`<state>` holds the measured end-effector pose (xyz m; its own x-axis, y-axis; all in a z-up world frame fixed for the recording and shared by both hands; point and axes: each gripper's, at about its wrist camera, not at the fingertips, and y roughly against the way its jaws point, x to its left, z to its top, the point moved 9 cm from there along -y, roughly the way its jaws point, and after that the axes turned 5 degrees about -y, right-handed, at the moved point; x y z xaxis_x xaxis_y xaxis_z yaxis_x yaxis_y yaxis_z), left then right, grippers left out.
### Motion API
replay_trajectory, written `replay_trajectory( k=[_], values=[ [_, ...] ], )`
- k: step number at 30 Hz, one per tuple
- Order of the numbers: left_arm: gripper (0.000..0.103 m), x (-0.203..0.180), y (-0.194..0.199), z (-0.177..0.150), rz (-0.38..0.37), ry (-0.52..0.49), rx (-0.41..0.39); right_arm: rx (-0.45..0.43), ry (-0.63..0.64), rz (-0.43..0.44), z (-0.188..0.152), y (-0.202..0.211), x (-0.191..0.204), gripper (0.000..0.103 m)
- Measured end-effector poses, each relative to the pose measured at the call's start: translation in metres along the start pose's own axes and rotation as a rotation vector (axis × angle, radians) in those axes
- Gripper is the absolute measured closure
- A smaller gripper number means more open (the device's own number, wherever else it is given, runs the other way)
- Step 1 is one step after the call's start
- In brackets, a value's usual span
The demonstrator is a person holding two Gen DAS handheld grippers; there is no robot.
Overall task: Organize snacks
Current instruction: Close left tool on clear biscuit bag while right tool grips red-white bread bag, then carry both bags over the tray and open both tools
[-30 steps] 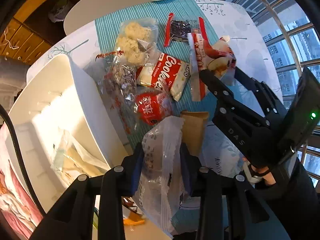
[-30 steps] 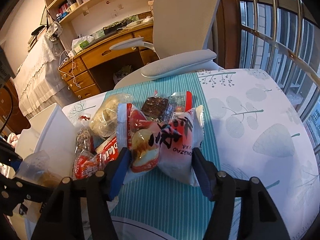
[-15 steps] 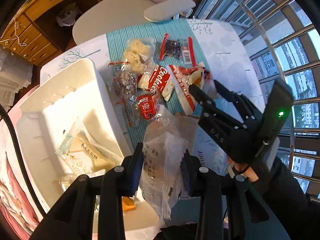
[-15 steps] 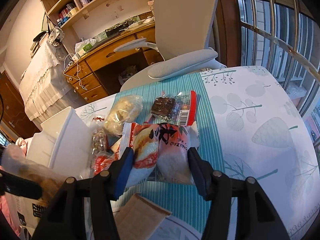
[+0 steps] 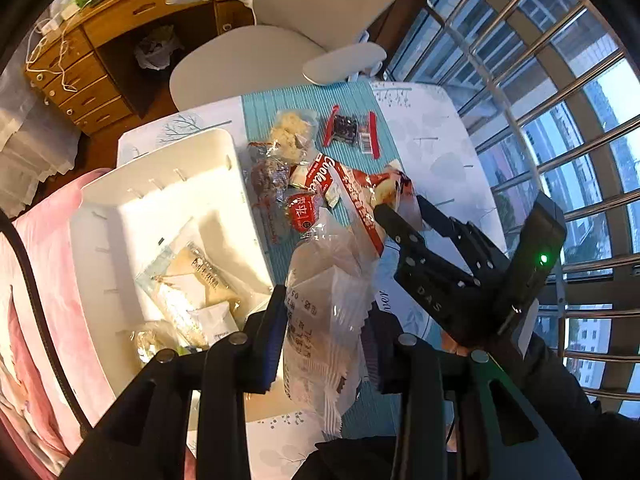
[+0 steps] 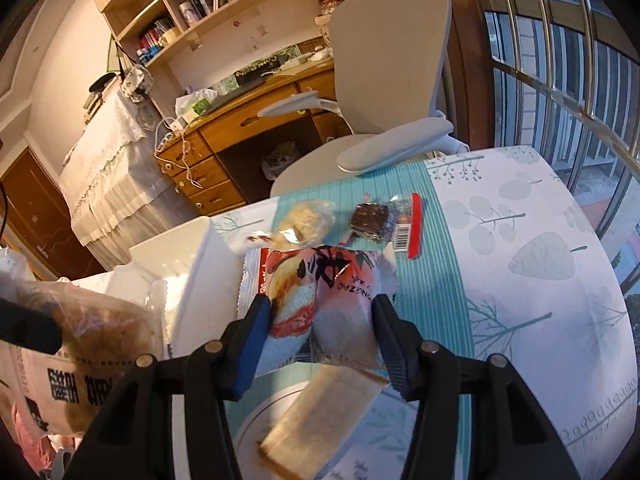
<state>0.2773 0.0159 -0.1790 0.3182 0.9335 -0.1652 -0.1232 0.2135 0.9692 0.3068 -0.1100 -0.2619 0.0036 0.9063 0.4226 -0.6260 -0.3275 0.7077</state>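
Left wrist view: left gripper (image 5: 326, 332) is clamping a clear crinkly plastic snack bag (image 5: 326, 312); at 2 o'clock, right gripper (image 6: 318, 320) is gripping, apparently aloft, a red-and-white pastry packet (image 6: 324, 292).

Table (image 6: 520, 280) with leaf-print cloth and teal striped runner (image 5: 276, 108) carries a white bin (image 5: 240, 200), loose snack packets (image 5: 280, 168) beside it, and a brown flat packet (image 6: 324, 412).
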Motion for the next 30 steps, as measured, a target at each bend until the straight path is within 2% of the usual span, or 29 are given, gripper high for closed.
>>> replay_trajectory(
  k=[8, 17, 30],
  values=[
    [0.07, 0.02, 0.031, -0.022, -0.007, 0.036, -0.061, -0.024, 0.017, 0.032, -0.007, 0.033, 0.033, 0.051],
    [0.07, 0.055, 0.062, -0.048, -0.011, 0.065, -0.139, -0.007, 0.007, 0.074, -0.035, 0.055, 0.075, 0.051],
    [0.07, 0.126, 0.069, -0.084, -0.038, 0.133, -0.212, 0.025, 0.022, 0.085, -0.084, 0.062, 0.138, 0.051]
  ],
)
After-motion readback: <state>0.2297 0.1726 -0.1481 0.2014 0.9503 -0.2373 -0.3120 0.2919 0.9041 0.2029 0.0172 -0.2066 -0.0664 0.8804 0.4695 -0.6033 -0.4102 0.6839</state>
